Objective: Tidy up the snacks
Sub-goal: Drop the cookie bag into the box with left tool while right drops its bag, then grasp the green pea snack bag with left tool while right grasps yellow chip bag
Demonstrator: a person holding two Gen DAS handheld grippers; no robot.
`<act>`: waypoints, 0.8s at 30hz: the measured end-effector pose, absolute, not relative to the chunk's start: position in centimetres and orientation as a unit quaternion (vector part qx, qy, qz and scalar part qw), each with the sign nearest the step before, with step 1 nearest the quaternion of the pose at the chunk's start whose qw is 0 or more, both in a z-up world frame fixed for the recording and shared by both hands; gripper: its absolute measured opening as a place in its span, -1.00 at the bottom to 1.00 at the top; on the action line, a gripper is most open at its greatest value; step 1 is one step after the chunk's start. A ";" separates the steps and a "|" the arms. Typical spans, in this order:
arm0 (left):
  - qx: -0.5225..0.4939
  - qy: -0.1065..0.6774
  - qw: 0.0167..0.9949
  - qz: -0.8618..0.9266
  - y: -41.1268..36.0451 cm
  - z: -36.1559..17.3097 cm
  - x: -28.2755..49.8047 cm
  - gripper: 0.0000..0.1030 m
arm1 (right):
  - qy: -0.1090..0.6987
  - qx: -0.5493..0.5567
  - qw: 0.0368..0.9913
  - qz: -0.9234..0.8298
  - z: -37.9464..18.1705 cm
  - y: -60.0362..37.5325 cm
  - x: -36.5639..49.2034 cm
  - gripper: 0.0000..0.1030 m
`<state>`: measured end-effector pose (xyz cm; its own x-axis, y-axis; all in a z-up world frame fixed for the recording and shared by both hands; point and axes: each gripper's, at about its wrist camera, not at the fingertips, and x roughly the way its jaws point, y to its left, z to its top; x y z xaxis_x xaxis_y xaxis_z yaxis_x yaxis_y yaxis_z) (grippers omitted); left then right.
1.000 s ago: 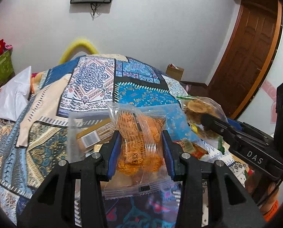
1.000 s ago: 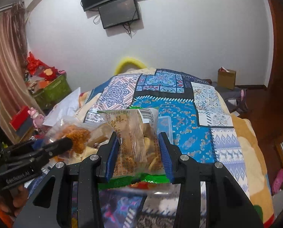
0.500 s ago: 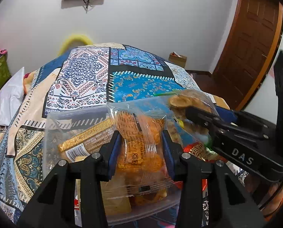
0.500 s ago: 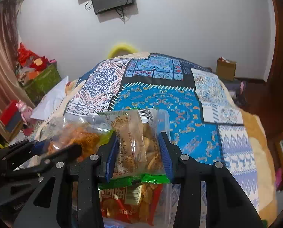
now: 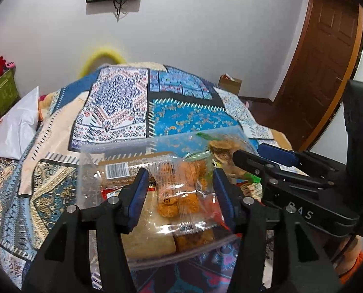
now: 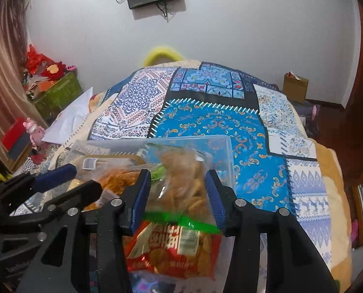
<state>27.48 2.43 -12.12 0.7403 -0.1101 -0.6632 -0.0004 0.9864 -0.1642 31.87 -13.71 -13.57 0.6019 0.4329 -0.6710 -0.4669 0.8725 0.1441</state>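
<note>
A clear plastic box (image 5: 123, 147) (image 6: 226, 156) sits on the patchwork bedspread and holds several snack packets. My left gripper (image 5: 180, 185) is open over the box; the clear packet of orange snacks (image 5: 179, 190) lies loose between its blue pads on the other packets. My right gripper (image 6: 177, 190) is also open, and the clear green-edged packet of brown crackers (image 6: 181, 185) drops between its pads onto a red packet (image 6: 174, 251). The right gripper also shows in the left wrist view (image 5: 262, 156), close beside the left one.
In the box lie a barcode-labelled brown bar packet (image 5: 123, 171) and a pale packet (image 5: 147, 229). A white pillow (image 6: 69, 119) lies at the bed's left. A green crate with toys (image 6: 57, 90), a cardboard box (image 6: 295, 86) and a wooden door (image 5: 320, 56) surround the bed.
Both grippers came down over the clear box and opened. The orange packet and the cracker packet have been let go into the box.
</note>
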 end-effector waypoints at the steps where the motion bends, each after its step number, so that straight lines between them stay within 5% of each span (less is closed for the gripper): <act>1: -0.077 0.356 0.931 -0.030 2.5 -11.6 27.0 0.05 | 0.366 -0.023 0.895 0.255 -13.1 -13.9 31.4 -0.12; 13: -0.077 0.323 0.943 -0.015 3.8 -6.9 19.7 0.27 | 0.331 -0.020 0.905 0.267 -9.0 -15.4 24.8 0.00; 24: -0.069 0.343 0.937 0.003 5.9 -8.5 13.4 0.39 | 0.353 -0.018 0.889 0.292 -11.1 -15.0 18.6 0.19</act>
